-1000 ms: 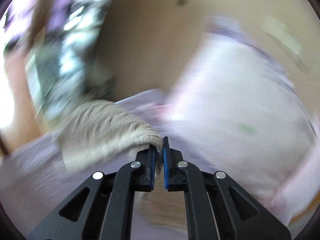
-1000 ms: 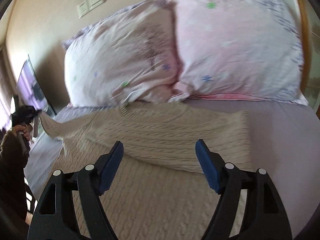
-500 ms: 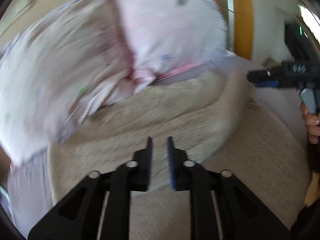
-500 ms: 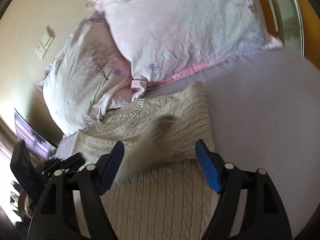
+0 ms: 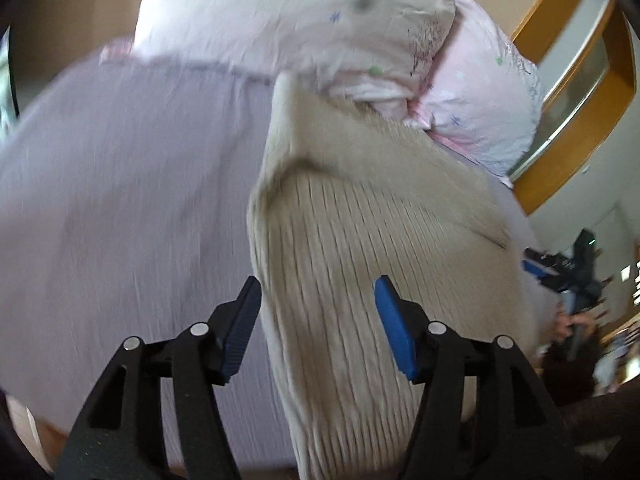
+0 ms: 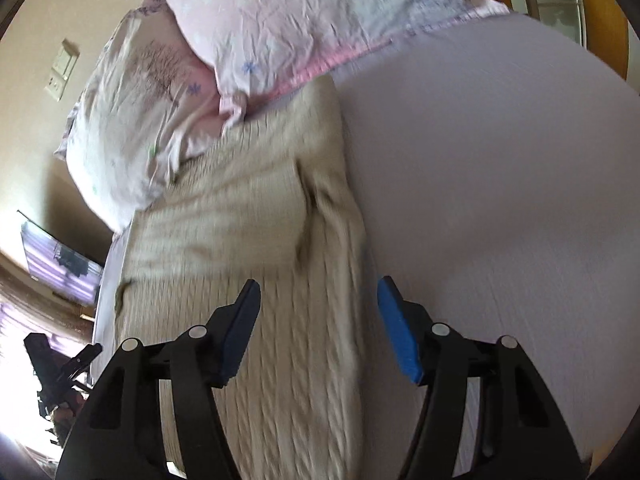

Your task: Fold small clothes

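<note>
The left gripper stands with its tongs wide and holds nothing; it hangs over the left edge of the beige knit sweater. The right gripper is also wide and empty, over the right edge, probably so that each side can be taken for the next fold. The sweater lies flat on the lilac bed sheet, with both sleeves already laid across the chest. Its lower hem is cut off behind the grippers. Farther away, its collar is hidden below the pink pillows. Motion blur makes the knit pattern hard to read.
</note>
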`<move>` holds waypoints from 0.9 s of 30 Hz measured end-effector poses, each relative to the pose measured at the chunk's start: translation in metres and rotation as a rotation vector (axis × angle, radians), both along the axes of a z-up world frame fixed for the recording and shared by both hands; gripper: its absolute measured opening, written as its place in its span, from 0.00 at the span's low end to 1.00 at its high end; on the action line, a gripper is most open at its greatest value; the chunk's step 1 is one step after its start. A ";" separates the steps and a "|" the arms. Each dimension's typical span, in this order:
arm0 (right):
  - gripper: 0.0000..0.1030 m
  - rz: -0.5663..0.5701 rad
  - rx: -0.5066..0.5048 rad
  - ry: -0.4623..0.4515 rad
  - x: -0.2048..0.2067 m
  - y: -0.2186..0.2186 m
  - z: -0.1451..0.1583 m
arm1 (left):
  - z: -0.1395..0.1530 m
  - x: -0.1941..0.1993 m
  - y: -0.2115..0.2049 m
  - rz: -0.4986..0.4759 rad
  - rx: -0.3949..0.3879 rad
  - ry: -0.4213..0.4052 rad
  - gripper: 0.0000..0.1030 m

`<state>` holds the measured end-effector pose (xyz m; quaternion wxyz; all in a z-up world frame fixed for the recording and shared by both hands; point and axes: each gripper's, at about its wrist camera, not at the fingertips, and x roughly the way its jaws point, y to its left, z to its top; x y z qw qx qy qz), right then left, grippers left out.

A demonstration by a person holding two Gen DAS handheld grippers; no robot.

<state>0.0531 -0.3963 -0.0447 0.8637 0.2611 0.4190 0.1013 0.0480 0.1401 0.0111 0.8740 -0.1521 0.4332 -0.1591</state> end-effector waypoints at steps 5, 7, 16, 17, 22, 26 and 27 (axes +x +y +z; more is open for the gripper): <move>0.61 0.046 0.047 0.001 -0.050 0.005 -0.012 | -0.020 -0.033 -0.006 -0.045 -0.050 0.063 0.56; 0.61 0.091 0.092 -0.001 -0.065 0.012 -0.015 | -0.026 -0.037 -0.013 -0.057 -0.030 0.074 0.55; 0.10 0.304 0.188 -0.034 -0.105 0.050 -0.024 | -0.037 -0.062 -0.021 -0.098 -0.071 0.093 0.10; 0.09 0.305 0.206 -0.052 -0.101 0.048 -0.020 | -0.037 -0.060 -0.022 -0.103 -0.077 0.092 0.09; 0.09 0.278 0.280 -0.253 -0.085 0.036 0.027 | -0.005 -0.038 -0.022 -0.122 -0.122 -0.029 0.09; 0.09 0.228 0.293 -0.382 -0.042 0.024 0.070 | 0.033 0.008 -0.017 -0.083 -0.120 -0.165 0.08; 0.09 0.202 0.297 -0.411 -0.022 0.019 0.081 | 0.042 0.028 -0.015 -0.060 -0.125 -0.190 0.08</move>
